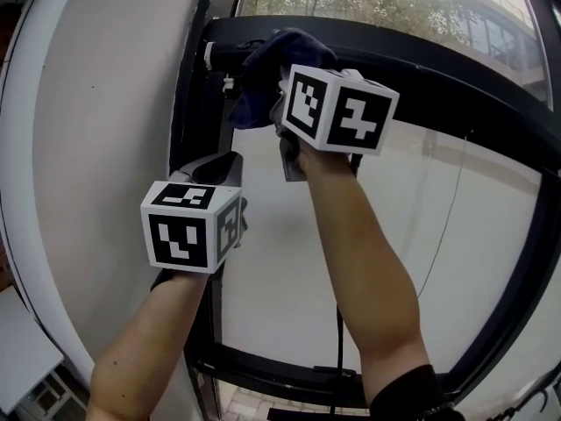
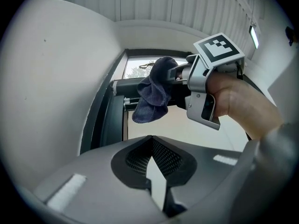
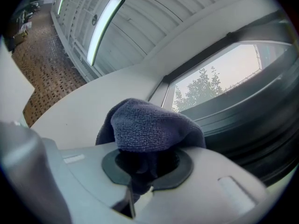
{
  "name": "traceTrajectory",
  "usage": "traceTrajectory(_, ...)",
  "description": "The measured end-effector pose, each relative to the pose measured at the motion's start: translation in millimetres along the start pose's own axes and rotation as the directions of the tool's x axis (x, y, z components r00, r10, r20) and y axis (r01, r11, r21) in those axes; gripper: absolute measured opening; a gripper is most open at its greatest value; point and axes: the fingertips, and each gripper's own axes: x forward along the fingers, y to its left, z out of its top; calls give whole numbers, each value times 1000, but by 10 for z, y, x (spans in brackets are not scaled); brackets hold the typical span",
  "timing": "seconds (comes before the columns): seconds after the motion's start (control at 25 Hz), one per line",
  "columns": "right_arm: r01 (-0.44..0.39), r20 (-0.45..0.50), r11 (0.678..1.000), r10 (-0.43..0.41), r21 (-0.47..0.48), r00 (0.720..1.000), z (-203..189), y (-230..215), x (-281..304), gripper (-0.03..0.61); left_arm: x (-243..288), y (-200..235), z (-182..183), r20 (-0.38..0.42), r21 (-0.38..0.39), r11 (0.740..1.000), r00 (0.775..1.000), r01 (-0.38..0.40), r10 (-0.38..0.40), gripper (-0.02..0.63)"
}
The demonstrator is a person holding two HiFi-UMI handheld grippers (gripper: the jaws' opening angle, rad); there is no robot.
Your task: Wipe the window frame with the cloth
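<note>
A dark blue cloth [image 1: 261, 77] is bunched against the top bar of the black window frame [image 1: 438, 68], close to its upper left corner. My right gripper [image 1: 273, 90] is shut on the cloth [image 3: 149, 125], which bulges over the jaws and hides the fingertips. In the left gripper view the cloth [image 2: 152, 94] hangs from the right gripper [image 2: 180, 73] in front of the frame [image 2: 100, 120]. My left gripper [image 1: 223, 167] sits lower, beside the frame's left upright [image 1: 197, 86]. Its jaws [image 2: 152, 141] are shut with nothing between them.
A white curved wall [image 1: 105, 147] borders the frame on the left. The frame's bottom bar [image 1: 263, 371] runs below my arms. A thin cable [image 1: 447, 226] hangs behind the glass. A black cord [image 1: 338, 340] drops along my right forearm. Trees [image 3: 201, 85] show outside.
</note>
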Motion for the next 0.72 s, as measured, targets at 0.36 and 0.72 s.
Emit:
traceTrajectory(0.36, -6, 25, 1000, 5, 4, 1000, 139, -275, -297, 49, 86, -437, 102, 16, 7, 1000, 1000, 16, -16, -6)
traceTrajectory(0.72, 45, 55, 999, -44, -20, 998, 339, -640, -637, 49, 229, -997, 93, 15, -35, 996, 996, 87, -86, -6)
